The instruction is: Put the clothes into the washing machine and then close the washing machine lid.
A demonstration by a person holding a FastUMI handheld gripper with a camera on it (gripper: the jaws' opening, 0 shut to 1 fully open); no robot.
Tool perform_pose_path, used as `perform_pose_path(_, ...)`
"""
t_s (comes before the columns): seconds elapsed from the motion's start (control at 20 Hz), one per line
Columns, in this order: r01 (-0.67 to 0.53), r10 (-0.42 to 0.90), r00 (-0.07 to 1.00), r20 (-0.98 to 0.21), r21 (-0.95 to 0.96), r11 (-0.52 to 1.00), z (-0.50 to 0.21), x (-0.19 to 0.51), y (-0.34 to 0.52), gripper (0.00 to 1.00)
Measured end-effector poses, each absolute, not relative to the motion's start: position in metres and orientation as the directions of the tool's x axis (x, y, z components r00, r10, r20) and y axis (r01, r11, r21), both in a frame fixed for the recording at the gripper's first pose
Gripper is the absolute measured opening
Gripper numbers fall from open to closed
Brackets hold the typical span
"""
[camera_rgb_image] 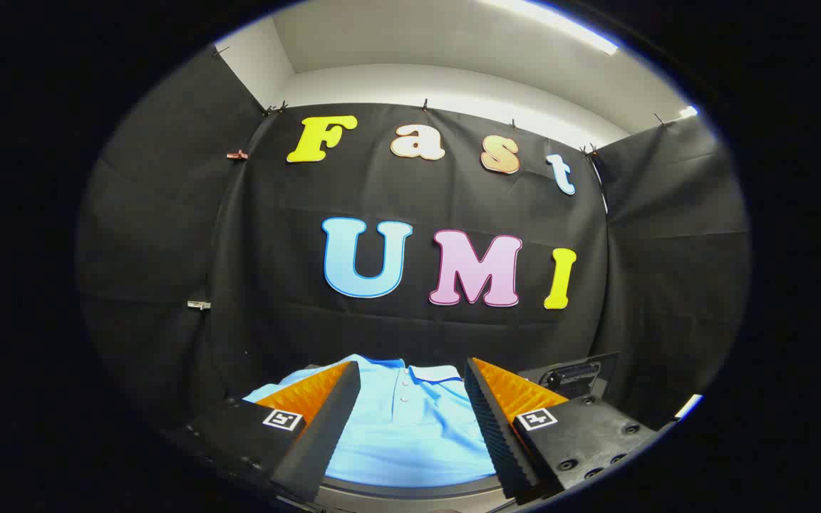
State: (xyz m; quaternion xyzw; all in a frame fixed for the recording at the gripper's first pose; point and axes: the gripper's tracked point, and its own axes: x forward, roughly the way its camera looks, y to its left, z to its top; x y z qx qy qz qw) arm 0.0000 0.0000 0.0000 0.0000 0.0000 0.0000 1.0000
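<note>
A light blue polo shirt (pixel 410 427) with a buttoned collar lies spread out just ahead of and below my gripper (pixel 412 374). The fingers stand wide apart with the shirt showing in the gap between them; they touch nothing. To the right, behind the right finger, a dark panel of the washing machine (pixel 573 375) with a control strip stands up. A dark curved rim (pixel 410 490) shows under the shirt's near edge, close to the finger bases; whether it is the machine's opening I cannot tell.
Black cloth walls close the booth at the back and on both sides, a short way beyond the shirt. White wall and a ceiling light show above the cloth.
</note>
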Motion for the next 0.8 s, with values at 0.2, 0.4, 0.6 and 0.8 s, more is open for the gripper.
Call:
perform_pose_path(0.2,-0.002,0.002,1.000,0.001,-0.022,1.000,-0.002,0.000,0.000,0.93)
perform_pose_path(0.4,-0.001,0.001,1.000,-0.008,-0.031,1.000,-0.006,0.001,0.002,0.93)
perform_pose_path(0.6,-0.002,0.002,1.000,-0.003,-0.034,0.999,-0.002,-0.002,0.003,0.93)
perform_pose_path(0.8,0.001,-0.001,1.000,0.012,-0.037,0.999,0.004,-0.004,0.003,0.93)
